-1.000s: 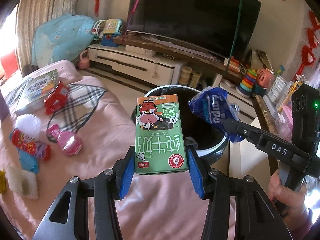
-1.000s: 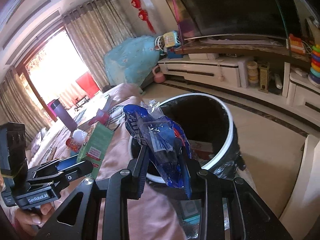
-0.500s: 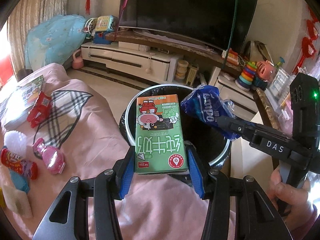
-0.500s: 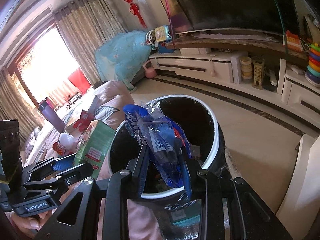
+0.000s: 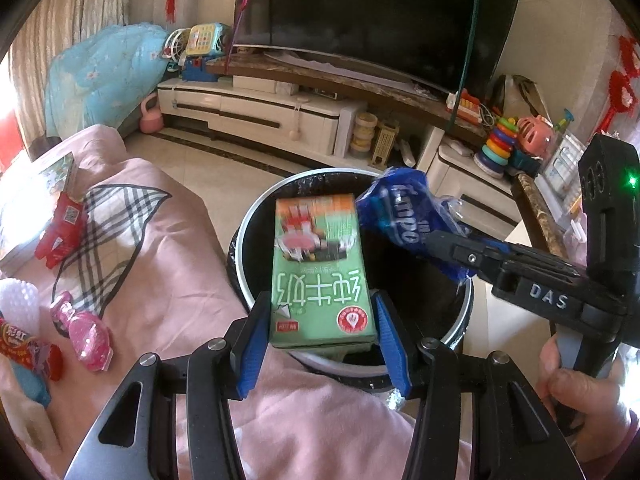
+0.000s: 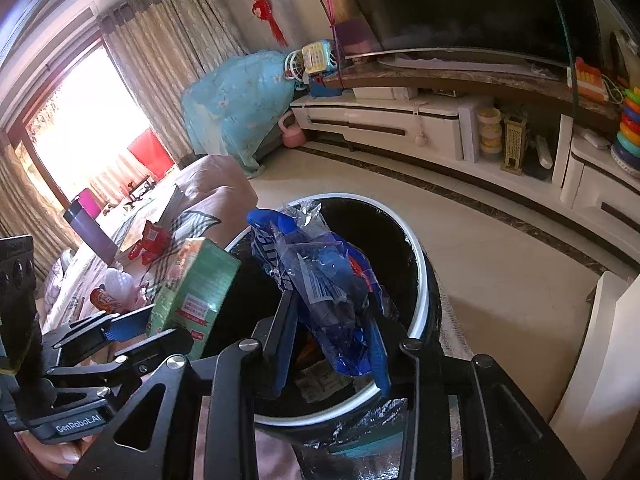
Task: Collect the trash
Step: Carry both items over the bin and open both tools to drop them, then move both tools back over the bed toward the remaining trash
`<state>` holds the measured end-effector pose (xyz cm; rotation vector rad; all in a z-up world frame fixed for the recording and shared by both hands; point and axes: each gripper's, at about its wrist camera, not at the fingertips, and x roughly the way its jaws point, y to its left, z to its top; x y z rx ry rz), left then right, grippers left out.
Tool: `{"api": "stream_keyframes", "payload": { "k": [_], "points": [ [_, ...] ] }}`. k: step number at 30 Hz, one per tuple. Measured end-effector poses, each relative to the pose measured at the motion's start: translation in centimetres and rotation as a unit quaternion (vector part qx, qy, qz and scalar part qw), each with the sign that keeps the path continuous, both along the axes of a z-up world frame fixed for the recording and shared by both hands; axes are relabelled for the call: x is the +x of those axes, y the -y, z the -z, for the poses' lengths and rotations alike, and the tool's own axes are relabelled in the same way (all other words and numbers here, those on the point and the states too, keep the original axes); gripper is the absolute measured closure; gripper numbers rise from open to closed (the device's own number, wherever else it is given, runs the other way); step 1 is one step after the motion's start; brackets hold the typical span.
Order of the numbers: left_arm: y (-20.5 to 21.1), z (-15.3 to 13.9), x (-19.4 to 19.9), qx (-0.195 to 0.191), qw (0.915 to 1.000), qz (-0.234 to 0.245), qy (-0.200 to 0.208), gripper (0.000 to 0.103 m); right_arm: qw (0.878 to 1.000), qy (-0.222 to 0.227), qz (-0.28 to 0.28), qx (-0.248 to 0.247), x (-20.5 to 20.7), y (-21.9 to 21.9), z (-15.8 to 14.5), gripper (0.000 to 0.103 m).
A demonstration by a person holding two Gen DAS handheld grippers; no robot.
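My left gripper (image 5: 322, 336) has its jaws parted around a green milk carton (image 5: 320, 272), with a small gap on each side; the carton's top is motion-blurred and it tips over the mouth of the black, white-rimmed trash bin (image 5: 256, 216). The carton also shows in the right wrist view (image 6: 196, 284). My right gripper (image 6: 332, 344) is shut on a crumpled blue wrapper (image 6: 320, 280) and holds it over the bin (image 6: 420, 292). The wrapper (image 5: 404, 216) and right gripper (image 5: 452, 244) also show in the left wrist view, right of the carton.
A pink blanket (image 5: 160, 248) lies left of the bin with a red packet (image 5: 60, 232), a pink bottle (image 5: 86, 328), a red tube (image 5: 24, 344) and a white brush (image 5: 18, 304). A TV stand (image 5: 280, 112) and toys (image 5: 504, 140) line the far wall.
Both grippers moved forward over the bin. The left jaws have widened slightly and the carton's top now tips away, blurred. The right gripper keeps its hold on the wrapper.
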<state>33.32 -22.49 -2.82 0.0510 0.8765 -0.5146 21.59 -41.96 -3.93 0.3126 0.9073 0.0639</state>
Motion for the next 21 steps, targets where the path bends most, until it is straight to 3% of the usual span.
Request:
{"api": "stream_keyframes", "payload": {
  "k": [1, 3, 10, 17, 21],
  "points": [
    [0.0, -0.1, 0.1, -0.001, 1.0000, -0.002, 0.000, 0.050, 1.000, 0.000, 0.000, 0.002, 0.1, 0.0, 0.0, 0.048],
    [-0.2, -0.1, 0.0, -0.005, 1.0000, -0.006, 0.001, 0.048, 1.000, 0.006, -0.002, 0.008, 0.0, 0.0, 0.0, 0.032],
    [-1.9, -0.2, -0.8, -0.021, 0.9996, -0.020, -0.001, 0.041, 1.000, 0.019, 0.010, 0.014, -0.6, 0.1, -0.4, 0.028],
    [-4.9, 0.2, -3.3, -0.039, 0.9982, -0.044, -0.008, 0.041, 0.999, 0.040, 0.009, 0.020, -2.2, -1.3, -1.3, 0.009],
    [-7.8, 0.7, -5.3, -0.044, 0.9968, -0.066, -0.012, 0.040, 0.999, 0.048, -0.001, 0.024, -3.2, -3.4, -1.5, 0.007]
  ]
}}
